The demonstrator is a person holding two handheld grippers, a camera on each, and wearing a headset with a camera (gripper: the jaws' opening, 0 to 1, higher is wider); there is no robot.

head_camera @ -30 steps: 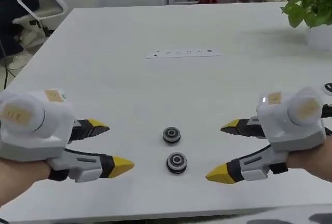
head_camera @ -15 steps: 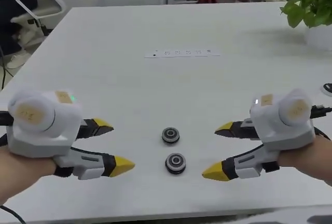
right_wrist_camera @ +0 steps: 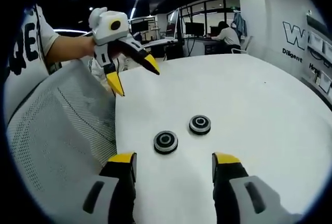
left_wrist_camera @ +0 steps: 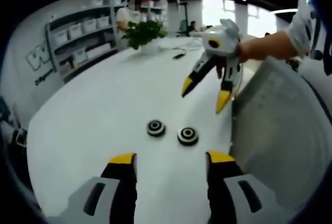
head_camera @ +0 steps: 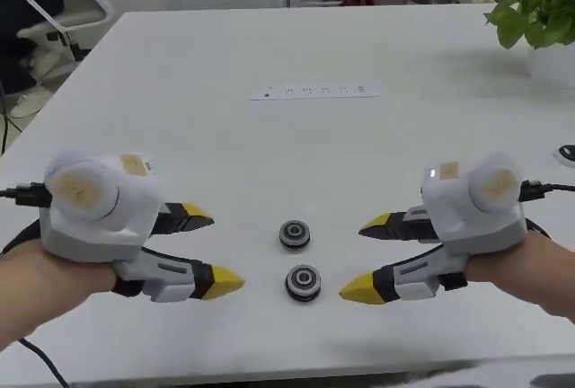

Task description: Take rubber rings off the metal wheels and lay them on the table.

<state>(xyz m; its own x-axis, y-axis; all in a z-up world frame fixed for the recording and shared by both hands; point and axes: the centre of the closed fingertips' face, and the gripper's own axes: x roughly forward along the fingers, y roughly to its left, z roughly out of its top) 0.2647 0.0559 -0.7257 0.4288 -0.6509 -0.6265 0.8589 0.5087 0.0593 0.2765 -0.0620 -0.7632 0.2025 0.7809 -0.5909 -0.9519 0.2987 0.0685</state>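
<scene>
The left gripper (head_camera: 218, 250) is at the lower left of the head view. Its two yellow-tipped jaws are spread wide and point inward to the right. The right gripper (head_camera: 358, 258) mirrors it at the lower right, with its jaws equally wide and pointing inward to the left. The two face each other at about the same height, tips well apart, and both pairs of jaws are empty. The left forearm (head_camera: 31, 294) and right forearm (head_camera: 539, 271) reach in from the bottom corners, bare at the wrists, with each hand hidden behind its white gripper body.
</scene>
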